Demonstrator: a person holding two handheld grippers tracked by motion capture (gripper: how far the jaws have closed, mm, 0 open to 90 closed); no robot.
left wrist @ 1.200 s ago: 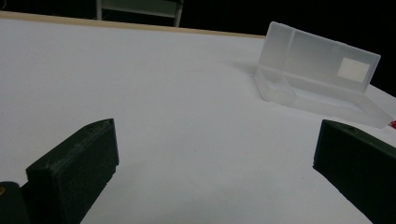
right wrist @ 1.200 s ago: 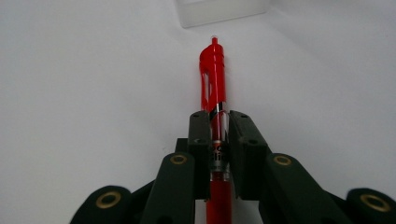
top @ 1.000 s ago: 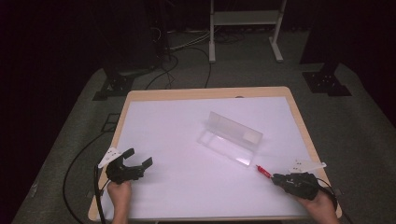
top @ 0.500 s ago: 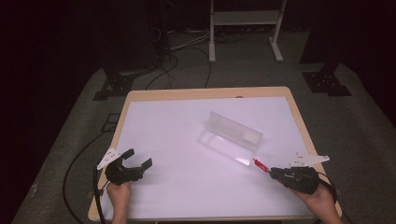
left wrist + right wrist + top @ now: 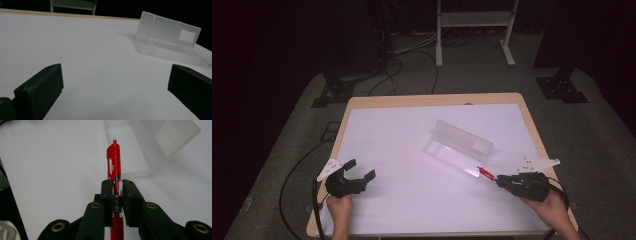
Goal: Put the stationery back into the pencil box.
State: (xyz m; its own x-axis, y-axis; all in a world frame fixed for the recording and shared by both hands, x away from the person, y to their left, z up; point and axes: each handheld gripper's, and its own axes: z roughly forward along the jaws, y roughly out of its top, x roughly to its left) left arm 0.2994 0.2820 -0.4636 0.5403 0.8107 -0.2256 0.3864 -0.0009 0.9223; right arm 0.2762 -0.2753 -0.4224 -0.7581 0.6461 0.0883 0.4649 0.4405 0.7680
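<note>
A red pen (image 5: 114,162) sticks out forward from my right gripper (image 5: 117,185), whose jaws are shut on its barrel. In the high view the red pen (image 5: 485,173) points toward the clear plastic case (image 5: 459,145), which lies open mid-table with its lid standing up. The right gripper (image 5: 504,182) is at the table's right front, just short of the case's near end. My left gripper (image 5: 360,170) rests at the left front, jaws wide open with nothing between them. Its own view shows the open case (image 5: 168,40) far ahead to the right.
The white table (image 5: 402,145) has a wooden rim. Cables (image 5: 297,170) trail off the left edge to the floor. Stand legs (image 5: 472,30) and dark equipment bases sit beyond the far edge.
My right gripper has moved the pen a little forward and left toward the case's near end. The left gripper has stayed put.
</note>
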